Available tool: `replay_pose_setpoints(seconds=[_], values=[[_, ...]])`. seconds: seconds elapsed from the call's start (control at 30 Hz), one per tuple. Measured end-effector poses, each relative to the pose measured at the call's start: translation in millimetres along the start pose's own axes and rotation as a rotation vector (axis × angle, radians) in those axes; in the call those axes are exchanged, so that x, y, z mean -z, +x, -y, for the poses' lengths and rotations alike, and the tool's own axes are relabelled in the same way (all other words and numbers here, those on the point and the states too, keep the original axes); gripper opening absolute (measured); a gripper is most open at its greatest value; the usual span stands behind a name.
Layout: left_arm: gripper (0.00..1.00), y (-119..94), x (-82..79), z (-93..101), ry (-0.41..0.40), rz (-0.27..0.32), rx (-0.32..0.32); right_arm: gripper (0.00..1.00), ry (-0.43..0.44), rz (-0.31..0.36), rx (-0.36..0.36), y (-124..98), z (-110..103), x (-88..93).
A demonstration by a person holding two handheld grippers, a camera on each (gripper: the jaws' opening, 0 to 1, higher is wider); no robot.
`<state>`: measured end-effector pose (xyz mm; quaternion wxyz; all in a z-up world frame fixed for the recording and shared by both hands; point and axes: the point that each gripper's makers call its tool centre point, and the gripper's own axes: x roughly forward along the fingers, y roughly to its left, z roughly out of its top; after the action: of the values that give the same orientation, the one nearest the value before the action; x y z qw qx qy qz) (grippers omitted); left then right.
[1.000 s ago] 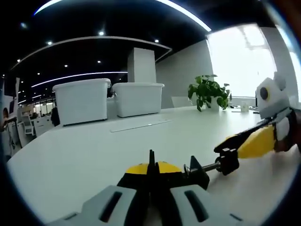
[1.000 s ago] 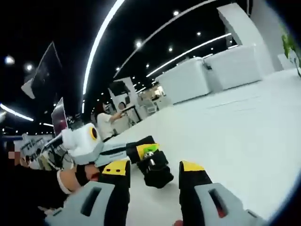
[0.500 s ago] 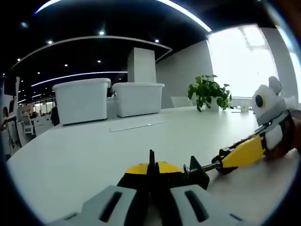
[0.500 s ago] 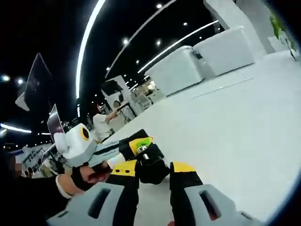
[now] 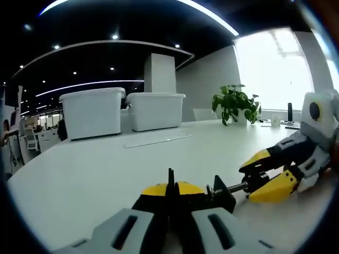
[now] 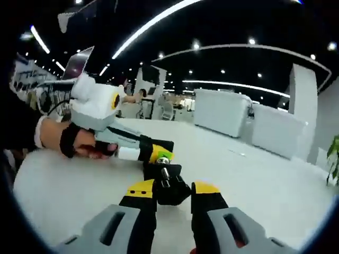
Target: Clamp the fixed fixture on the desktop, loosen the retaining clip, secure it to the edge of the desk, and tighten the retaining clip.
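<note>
A broad white desk (image 5: 106, 169) in a dim open office with ceiling light strips carries the work, and a small black clamp fixture (image 5: 221, 194) sits on it, at the 5 o'clock side of the left gripper view and low centre in the right gripper view. The left gripper (image 5: 170, 197) has its jaws pressed together on the fixture's body, so the first clamping step looks done. The right gripper (image 6: 172, 191) has its yellow-tipped jaws closed narrowly around the black knob of the retaining clip (image 6: 168, 186), whose screw runs toward 3 o'clock in the left view. This reads as the loosening stage; whether the clip has yet slackened cannot be told. Moving it to the desk edge and retightening remain. Two white bins (image 5: 123, 111) stand at 12 o'clock, a potted plant (image 5: 236, 102) at 2.
</note>
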<state>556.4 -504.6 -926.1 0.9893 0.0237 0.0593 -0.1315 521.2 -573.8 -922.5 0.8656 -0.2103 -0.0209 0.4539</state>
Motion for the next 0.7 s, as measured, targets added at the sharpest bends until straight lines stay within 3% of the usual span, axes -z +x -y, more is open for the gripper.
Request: replay_pose_setpoints(seconds=[0.07, 0.13, 0.17, 0.4, 0.53, 0.7], values=[[0.04, 0.1, 0.0, -0.1, 0.0, 0.0, 0.0, 0.21, -0.164, -0.01, 0.046, -0.5, -1.9, -2.0], [0.04, 0.0, 0.0, -0.3, -0.006, -0.001, -0.002, 0.22, -0.395, -0.006, 0.072, 0.3, -5.7, -5.0], [0.04, 0.0, 0.0, -0.4, -0.007, -0.001, -0.002, 0.22, -0.429, 0.022, 0.088, 0.1, -6.8, -9.4], [0.04, -0.3, -0.2, -1.1, -0.004, -0.001, -0.003, 0.22, -0.382, 0.002, 0.065, -0.2, -5.0, -4.2], [0.04, -0.6, -0.2, -0.9, 0.003, 0.001, -0.002, 0.29, -0.209, -0.021, -0.012, -0.7, -9.7, -1.8], [0.04, -1.1, 0.1, -1.0, 0.0, 0.0, -0.002, 0.4, 0.216, 0.004, -0.05, -8.8, 1.0, -13.8]])
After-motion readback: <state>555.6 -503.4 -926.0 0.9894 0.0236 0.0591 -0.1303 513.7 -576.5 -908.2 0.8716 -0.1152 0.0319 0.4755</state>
